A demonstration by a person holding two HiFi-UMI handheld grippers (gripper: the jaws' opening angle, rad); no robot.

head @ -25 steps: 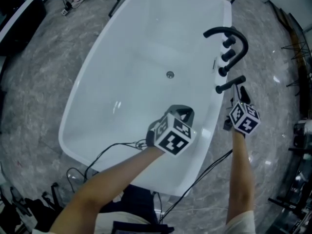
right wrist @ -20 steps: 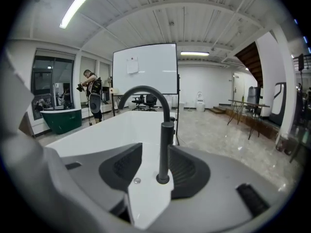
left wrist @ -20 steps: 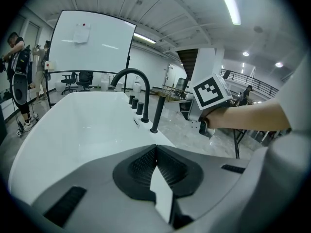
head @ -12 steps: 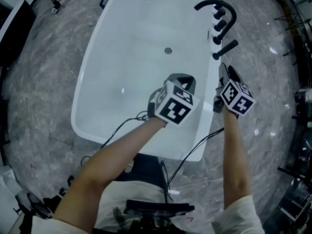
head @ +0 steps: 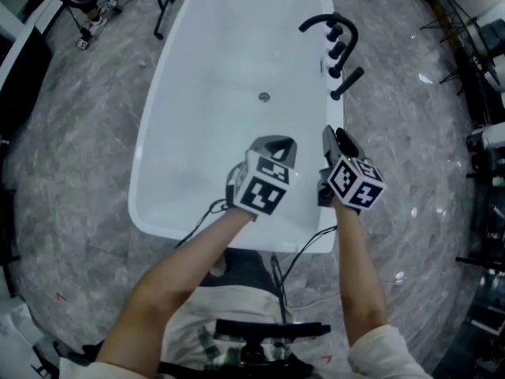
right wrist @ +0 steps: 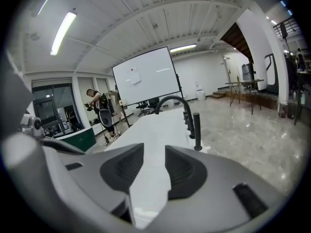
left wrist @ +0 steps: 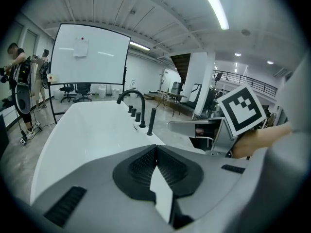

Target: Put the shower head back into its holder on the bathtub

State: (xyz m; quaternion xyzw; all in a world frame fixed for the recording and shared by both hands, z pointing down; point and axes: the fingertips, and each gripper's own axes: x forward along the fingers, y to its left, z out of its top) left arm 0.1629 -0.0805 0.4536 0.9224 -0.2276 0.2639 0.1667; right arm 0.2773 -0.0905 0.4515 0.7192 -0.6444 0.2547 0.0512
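The black shower head (head: 346, 83) stands upright in its holder on the white bathtub's rim (head: 334, 125), beside the black faucet (head: 325, 24). In the left gripper view the shower head (left wrist: 150, 122) rises by the faucet (left wrist: 134, 99), and the right gripper view shows it (right wrist: 197, 131) ahead. My left gripper (head: 275, 143) hovers over the tub's near end, its jaws (left wrist: 156, 148) shut on nothing. Over the near rim, my right gripper (head: 334, 138) is open (right wrist: 153, 155). Its jaws have just been closing slightly with nothing between them. Both are well short of the shower head.
The tub drain (head: 264, 96) lies mid-basin. Cables (head: 302, 260) trail from the grippers to the marble floor. A whiteboard (left wrist: 90, 55) and a person (left wrist: 18, 81) stand beyond the tub's far end. Dark stands and equipment (head: 481, 144) line the right side.
Both grippers have drawn back from the faucet toward the tub's near end. The right gripper, close beside the shower head a second ago, is now well away from it.
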